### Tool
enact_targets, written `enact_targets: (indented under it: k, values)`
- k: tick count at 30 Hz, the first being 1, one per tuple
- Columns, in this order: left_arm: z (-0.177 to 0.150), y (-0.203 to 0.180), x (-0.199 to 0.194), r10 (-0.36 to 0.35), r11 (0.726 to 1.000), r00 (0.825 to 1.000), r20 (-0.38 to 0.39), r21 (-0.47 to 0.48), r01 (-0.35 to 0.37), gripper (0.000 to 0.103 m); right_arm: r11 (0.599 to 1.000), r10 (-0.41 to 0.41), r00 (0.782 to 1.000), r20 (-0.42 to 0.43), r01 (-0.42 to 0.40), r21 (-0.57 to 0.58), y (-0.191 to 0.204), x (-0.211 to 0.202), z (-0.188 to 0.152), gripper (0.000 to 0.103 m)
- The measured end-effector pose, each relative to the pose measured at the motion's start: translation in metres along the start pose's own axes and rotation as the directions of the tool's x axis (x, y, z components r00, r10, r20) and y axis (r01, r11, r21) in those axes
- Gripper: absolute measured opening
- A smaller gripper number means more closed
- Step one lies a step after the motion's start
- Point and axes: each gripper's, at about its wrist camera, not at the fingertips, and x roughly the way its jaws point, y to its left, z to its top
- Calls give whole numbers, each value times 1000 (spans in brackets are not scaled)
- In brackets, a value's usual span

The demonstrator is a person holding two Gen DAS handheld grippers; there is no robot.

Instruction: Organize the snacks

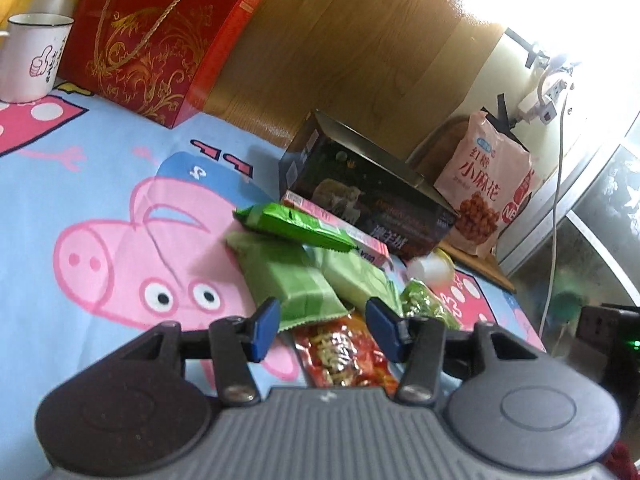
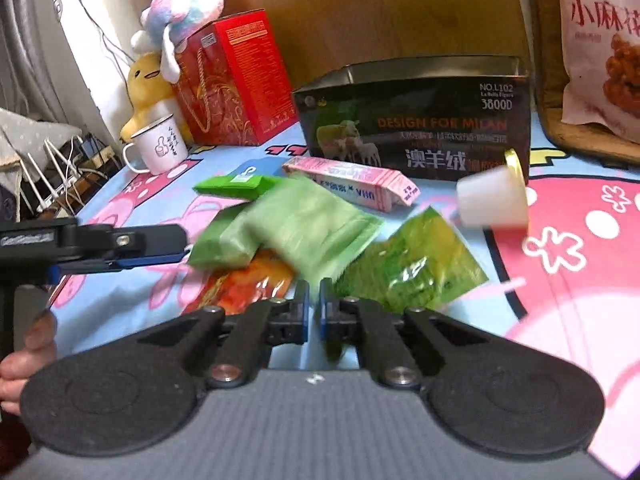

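A pile of snacks lies on the cartoon pig cloth (image 1: 60, 200). My right gripper (image 2: 314, 312) is shut on the near edge of a pale green packet (image 2: 312, 228), which looks lifted and blurred. My left gripper (image 1: 326, 330) is open and empty, just above a red-orange packet (image 1: 344, 354) and beside another pale green packet (image 1: 288, 280); it also shows at the left of the right wrist view (image 2: 120, 248). A bright green bar (image 1: 296, 226), a pink carton (image 2: 352, 182), a clear green bag (image 2: 416, 268) and a white jelly cup (image 2: 492, 200) lie around.
An open dark box (image 2: 416, 120) stands behind the pile. A red gift box (image 1: 160, 40), a white mug (image 1: 32, 60) and plush toys (image 2: 152, 80) stand at the back. A pink snack bag (image 1: 488, 184) leans at the right. Cables (image 1: 556, 200) hang by the table edge.
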Motion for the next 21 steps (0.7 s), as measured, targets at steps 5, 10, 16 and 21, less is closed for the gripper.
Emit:
enact_targets:
  k: [5,10,16,21]
  values:
    - [-11,5,3,42,999,999,10,34,-42,57,998,-11,999,41,14,-56,15,-3,3,17]
    - [-14,10,4,21,999,999,29,27,-22,57,1000,7,1000,10,-7,14,7,10,12,28]
    - [-14,10,4,-7,999,1000,26,31,6,58,933,108,994,25,-110,344,-27,22,20,28]
    - [-14,14,4,-34,999,999,25,6,33,58,876,155,988,20,-147,459,-40,36,26,17]
